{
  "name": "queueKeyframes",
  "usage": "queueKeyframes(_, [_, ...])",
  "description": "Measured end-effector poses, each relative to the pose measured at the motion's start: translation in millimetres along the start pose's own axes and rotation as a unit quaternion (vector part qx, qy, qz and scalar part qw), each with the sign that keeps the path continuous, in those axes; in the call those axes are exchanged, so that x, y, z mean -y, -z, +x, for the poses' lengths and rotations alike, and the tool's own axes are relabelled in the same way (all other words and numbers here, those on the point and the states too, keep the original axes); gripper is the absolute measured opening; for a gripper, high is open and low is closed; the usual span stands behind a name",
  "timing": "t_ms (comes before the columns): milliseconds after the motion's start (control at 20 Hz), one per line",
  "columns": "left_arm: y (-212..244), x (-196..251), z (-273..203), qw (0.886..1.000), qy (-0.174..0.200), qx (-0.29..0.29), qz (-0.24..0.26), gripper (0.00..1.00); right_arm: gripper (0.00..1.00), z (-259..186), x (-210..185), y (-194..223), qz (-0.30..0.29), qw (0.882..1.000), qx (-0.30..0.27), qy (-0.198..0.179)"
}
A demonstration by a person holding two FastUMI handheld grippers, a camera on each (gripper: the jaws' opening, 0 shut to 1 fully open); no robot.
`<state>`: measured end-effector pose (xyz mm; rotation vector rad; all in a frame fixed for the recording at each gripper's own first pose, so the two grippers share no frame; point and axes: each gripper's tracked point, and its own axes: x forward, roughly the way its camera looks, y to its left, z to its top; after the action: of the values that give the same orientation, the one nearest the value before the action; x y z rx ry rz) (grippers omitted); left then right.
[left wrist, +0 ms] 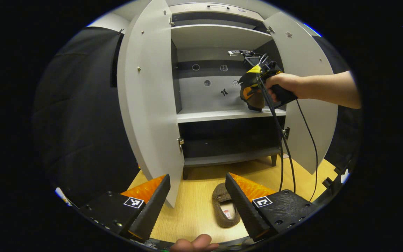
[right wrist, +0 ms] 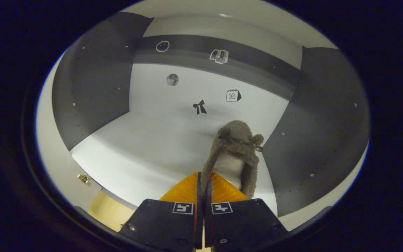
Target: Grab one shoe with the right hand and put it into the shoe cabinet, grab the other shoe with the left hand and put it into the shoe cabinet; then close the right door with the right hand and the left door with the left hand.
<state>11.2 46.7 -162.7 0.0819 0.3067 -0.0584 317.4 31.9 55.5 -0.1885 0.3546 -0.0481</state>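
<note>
Brown fleece shoe (right wrist: 234, 154), edge pinched in closed right claw (right wrist: 201, 190), on cabinet shelf (right wrist: 145, 154). Second shoe (left wrist: 224, 210) on desk (left wrist: 194, 206), 12 o'clock between wide-spread left claw (left wrist: 198, 206) fingers.

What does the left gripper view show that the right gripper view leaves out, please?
Left gripper view: the second shoe lying on the wooden floor between the open left gripper, both open doors, and the hand holding the right gripper.

Right gripper view: that gripper's fingers pinching the first shoe's edge, and the stickers close up.

Both: the middle shelf with the first shoe.
</note>
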Motion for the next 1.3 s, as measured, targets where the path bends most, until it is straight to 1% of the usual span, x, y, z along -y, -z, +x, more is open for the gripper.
queueKeyframes(150, [5, -2, 0, 1.000, -0.004, -0.008, -0.006, 0.97, 0.06, 5, 0, -4, -0.011, 1.000, 0.001, 0.004])
queueKeyframes(250, [5, -1, 1, 1.000, -0.003, -0.008, -0.008, 0.97, 0.14, 0, 1, -13, -0.014, 1.000, 0.021, 0.003])
queueKeyframes(300, [4, 0, 1, 1.000, -0.002, -0.006, -0.007, 0.97, 0.24, -7, 0, -16, -0.016, 0.999, 0.029, -0.003])
queueKeyframes(350, [3, 2, 2, 1.000, 0.001, -0.005, -0.007, 0.97, 0.32, -15, 0, -17, -0.016, 0.999, 0.036, -0.006])
queueKeyframes(400, [1, 4, 2, 1.000, 0.003, -0.004, -0.007, 0.97, 0.42, -22, 5, -18, -0.012, 0.999, 0.042, 0.000])
queueKeyframes(450, [-1, 9, 4, 1.000, 0.007, -0.002, -0.006, 0.97, 0.42, -31, 8, -18, -0.003, 0.999, 0.047, -0.001])
queueKeyframes(500, [-2, 12, 6, 1.000, 0.012, 0.000, -0.006, 0.97, 0.51, -41, 10, -16, 0.010, 0.999, 0.051, -0.007])
queueKeyframes(550, [-3, 15, 7, 1.000, 0.015, 0.000, -0.005, 0.97, 0.54, -53, 11, -13, 0.021, 0.998, 0.055, -0.015])
queueKeyframes(600, [-3, 18, 8, 1.000, 0.019, 0.001, -0.003, 0.97, 0.63, -65, 14, -11, 0.028, 0.998, 0.061, -0.019])
queueKeyframes(650, [-3, 21, 10, 1.000, 0.023, 0.004, -0.003, 0.97, 0.55, -80, 18, -11, 0.034, 0.997, 0.073, -0.022])
queueKeyframes(750, [1, 31, 11, 0.999, 0.037, 0.000, -0.001, 0.97, 0.57, -113, 27, -11, 0.044, 0.993, 0.109, -0.023])
queueKeyframes(800, [5, 35, 12, 0.999, 0.042, -0.003, 0.002, 0.97, 0.65, -136, 32, -11, 0.048, 0.990, 0.133, -0.022])
queueKeyframes(850, [9, 39, 14, 0.999, 0.046, -0.005, 0.005, 0.97, 0.70, -160, 35, -14, 0.046, 0.985, 0.164, -0.023])
queueKeyframes(900, [14, 42, 16, 0.999, 0.049, -0.008, 0.007, 0.97, 0.68, -184, 40, -15, 0.043, 0.980, 0.194, -0.021])
queueKeyframes(950, [22, 47, 18, 0.998, 0.055, -0.015, 0.010, 0.97, 0.75, -204, 45, -11, 0.042, 0.975, 0.218, -0.009])
queueKeyframes(1050, [38, 51, 26, 0.998, 0.056, -0.023, 0.016, 0.97, 0.92, -241, 43, 10, 0.057, 0.970, 0.238, -0.004])
queueKeyframes(1150, [63, 58, 37, 0.997, 0.064, -0.046, 0.013, 0.97, 0.93, -261, 39, 41, 0.058, 0.970, 0.235, 0.000])
queueKeyframes(1250, [86, 60, 53, 0.995, 0.063, -0.071, -0.010, 0.97, 0.94, -267, 40, 81, 0.053, 0.979, 0.198, 0.018])
queueKeyframes(1300, [98, 62, 60, 0.994, 0.065, -0.087, -0.026, 0.97, 0.95, -271, 34, 101, 0.066, 0.983, 0.173, 0.013])
